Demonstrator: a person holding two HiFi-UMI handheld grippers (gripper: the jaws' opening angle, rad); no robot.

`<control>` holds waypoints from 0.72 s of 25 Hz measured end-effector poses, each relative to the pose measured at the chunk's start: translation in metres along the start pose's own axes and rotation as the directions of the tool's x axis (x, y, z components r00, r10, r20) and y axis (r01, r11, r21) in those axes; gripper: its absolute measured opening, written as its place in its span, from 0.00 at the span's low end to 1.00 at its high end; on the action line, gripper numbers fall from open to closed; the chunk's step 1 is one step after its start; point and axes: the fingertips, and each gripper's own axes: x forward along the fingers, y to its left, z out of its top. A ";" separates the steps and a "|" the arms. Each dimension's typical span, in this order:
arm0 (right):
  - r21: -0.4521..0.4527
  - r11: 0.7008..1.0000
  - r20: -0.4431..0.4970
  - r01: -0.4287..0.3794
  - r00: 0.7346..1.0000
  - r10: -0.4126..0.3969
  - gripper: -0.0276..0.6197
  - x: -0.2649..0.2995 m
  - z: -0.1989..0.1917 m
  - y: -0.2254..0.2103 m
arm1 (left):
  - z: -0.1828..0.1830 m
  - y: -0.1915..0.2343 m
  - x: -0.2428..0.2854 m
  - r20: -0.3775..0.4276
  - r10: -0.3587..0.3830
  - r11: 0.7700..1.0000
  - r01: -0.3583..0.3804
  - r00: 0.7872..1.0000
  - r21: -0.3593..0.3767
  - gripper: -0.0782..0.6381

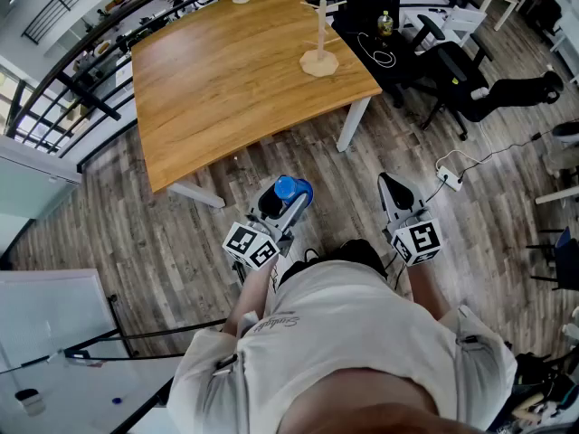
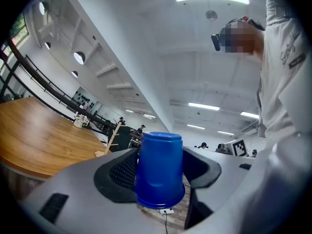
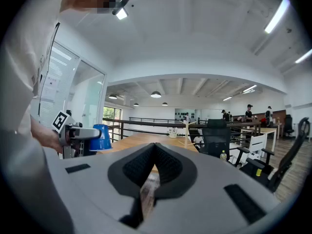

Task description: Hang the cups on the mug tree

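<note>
Left gripper [image 1: 288,199]: jaws are spread wide and clamped on the cup [image 1: 292,189].
Right gripper [image 1: 395,191]: jaws are pressed together; nothing is held.
Cup: held over the floor, short of the table [image 1: 217,80].
Tree [image 1: 319,36]: stood on the table.

Left tool [image 1: 282,204] partly hides the blue cup [image 1: 294,188].

Nothing legible anywhere. There's a slanted line of cursive print [image 1: 271,322] on the person's white shirt [image 1: 362,351], also visible in the left gripper view, but it's too small and skewed to read. The left marker cube [image 1: 251,245] and right marker cube [image 1: 418,240] carry only black-and-white square code patterns, no letters or digits, and the sheet of paper [image 3: 50,84] stuck on the glass wall in the right gripper view is too blurred to make out.
</note>
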 end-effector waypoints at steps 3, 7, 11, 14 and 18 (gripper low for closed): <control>-0.003 1.000 -0.005 -0.008 1.000 0.008 0.03 0.001 -0.002 0.003 | 0.003 0.003 -0.002 0.019 0.005 1.000 -0.005 1.000 0.002 0.49; 0.015 1.000 -0.006 -0.011 1.000 0.011 0.03 0.002 -0.003 0.008 | 0.002 0.004 -0.008 0.020 0.014 1.000 -0.013 1.000 -0.018 0.49; 0.027 1.000 0.018 0.003 1.000 -0.004 0.03 0.004 0.004 0.008 | -0.003 0.003 -0.010 0.020 0.006 1.000 -0.006 1.000 -0.026 0.49; 0.017 1.000 0.006 0.005 1.000 -0.005 0.03 0.002 0.003 0.010 | -0.007 0.008 -0.010 0.016 0.016 0.999 -0.016 1.000 -0.048 0.49; 0.003 1.000 -0.045 0.007 0.999 -0.007 0.03 -0.004 -0.012 0.002 | -0.013 0.004 0.006 -0.005 -0.013 0.998 0.012 1.000 -0.068 0.49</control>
